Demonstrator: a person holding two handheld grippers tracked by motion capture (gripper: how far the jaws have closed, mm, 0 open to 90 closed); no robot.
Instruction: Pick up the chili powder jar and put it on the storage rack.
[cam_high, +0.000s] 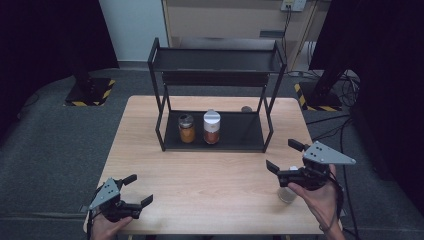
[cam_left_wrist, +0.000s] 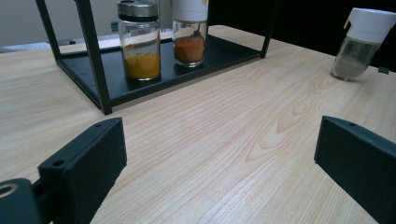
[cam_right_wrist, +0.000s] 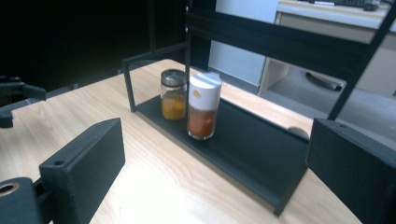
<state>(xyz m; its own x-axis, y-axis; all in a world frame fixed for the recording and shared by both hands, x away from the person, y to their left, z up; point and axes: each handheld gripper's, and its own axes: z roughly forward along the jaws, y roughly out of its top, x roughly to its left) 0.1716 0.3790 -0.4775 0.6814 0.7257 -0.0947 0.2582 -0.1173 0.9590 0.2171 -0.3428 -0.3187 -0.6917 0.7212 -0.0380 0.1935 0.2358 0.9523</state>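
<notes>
Both grippers hover over the bench (cam_high: 210, 175) with fingers spread and nothing between them. A clear white-capped jar (cam_left_wrist: 362, 44) stands on the bench just under the right gripper (cam_high: 282, 157), beside its fingers, and well ahead of the left gripper (cam_high: 139, 190), off its right finger.

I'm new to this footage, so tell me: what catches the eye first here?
The black two-tier metal rack at the far middle of the light wooden table, with a yellow-spice glass jar and a white-capped red-spice jar on its lower shelf. A white-capped clear shaker stands on the table under the open right gripper.
</notes>
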